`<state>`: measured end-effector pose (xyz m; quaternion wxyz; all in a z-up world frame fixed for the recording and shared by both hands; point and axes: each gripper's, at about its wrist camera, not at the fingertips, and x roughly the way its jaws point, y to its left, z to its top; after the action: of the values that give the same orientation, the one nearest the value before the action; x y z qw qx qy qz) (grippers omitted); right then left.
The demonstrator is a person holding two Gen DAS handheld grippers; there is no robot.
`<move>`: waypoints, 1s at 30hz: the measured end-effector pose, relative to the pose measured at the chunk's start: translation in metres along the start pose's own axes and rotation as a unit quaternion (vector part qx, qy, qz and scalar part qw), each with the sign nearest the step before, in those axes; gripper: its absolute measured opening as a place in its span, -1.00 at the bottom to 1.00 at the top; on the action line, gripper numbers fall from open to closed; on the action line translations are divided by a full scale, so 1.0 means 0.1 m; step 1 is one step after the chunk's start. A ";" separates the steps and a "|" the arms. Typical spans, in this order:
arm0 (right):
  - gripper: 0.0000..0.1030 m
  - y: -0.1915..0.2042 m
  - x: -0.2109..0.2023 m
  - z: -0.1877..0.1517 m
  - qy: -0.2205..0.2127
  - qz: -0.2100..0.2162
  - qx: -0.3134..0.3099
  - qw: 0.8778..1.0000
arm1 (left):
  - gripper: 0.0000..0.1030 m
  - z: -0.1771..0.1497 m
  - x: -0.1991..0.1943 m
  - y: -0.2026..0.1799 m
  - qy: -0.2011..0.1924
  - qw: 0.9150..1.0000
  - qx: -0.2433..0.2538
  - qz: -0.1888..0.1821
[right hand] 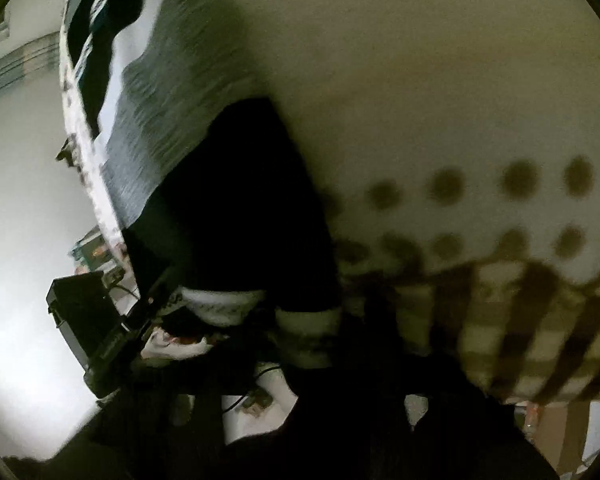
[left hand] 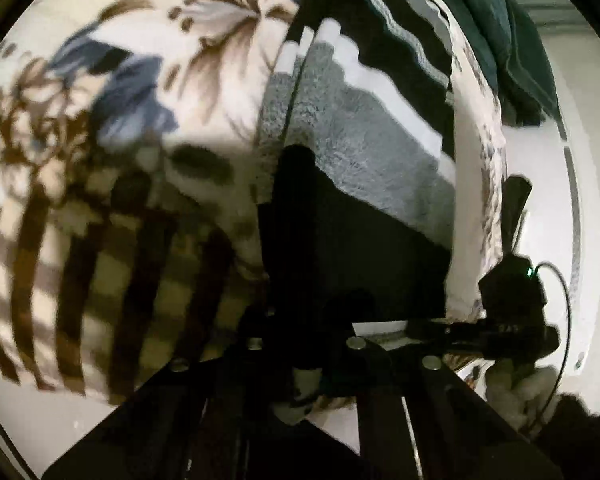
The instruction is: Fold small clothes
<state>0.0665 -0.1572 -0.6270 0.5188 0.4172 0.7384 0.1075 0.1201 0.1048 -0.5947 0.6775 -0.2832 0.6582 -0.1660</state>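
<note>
A small garment with grey [left hand: 356,152], black and white bands hangs lifted in front of the left wrist camera, over a floral and plaid blanket [left hand: 100,120]. My left gripper [left hand: 296,216] seems shut on the garment's black lower part [left hand: 360,240]; one dark finger [left hand: 296,184] shows against the cloth. My right gripper appears in the left wrist view [left hand: 516,208] at the garment's right edge. In the right wrist view the same garment [right hand: 172,112] fills the middle, its black part [right hand: 240,200] over my right gripper [right hand: 284,280], whose fingers are lost in shadow.
The blanket with dots and plaid [right hand: 500,220] lies to the right in the right wrist view. A dark green cloth [left hand: 512,40] sits at the far right. White wall [right hand: 20,200] and a black box [right hand: 84,304] are at left.
</note>
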 end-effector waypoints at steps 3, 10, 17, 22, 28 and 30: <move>-0.77 0.14 -0.16 -0.06 -0.009 0.035 0.003 0.999 | -0.87 0.07 -0.28 -0.07 -0.017 0.999 -0.027 -0.037; -0.78 0.83 -0.99 0.12 -0.084 0.125 -0.022 0.988 | -0.87 0.81 -0.94 -0.64 -0.086 0.990 0.001 -0.112; -0.78 1.76 -1.85 1.43 -0.190 0.129 -0.067 0.971 | -0.85 2.41 -0.83 -1.16 -0.154 0.980 0.038 -0.124; -0.70 2.09 -2.21 2.64 -0.232 0.109 -0.060 0.965 | -0.77 3.61 -0.38 -1.39 -0.157 0.984 0.040 -0.076; 0.07 2.17 -2.28 3.56 -0.248 0.095 -0.014 0.964 | 0.23 4.33 0.13 -1.34 -0.103 0.993 0.028 -0.056; 0.18 2.20 -2.30 3.62 -0.253 0.079 -0.020 0.964 | 0.31 4.40 0.22 -1.26 -0.088 0.994 0.021 -0.067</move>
<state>0.5132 -0.2854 -0.5004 0.6867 0.4774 0.5455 0.0539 0.5746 0.0654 -0.5486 0.7260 -0.3261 0.5719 -0.1991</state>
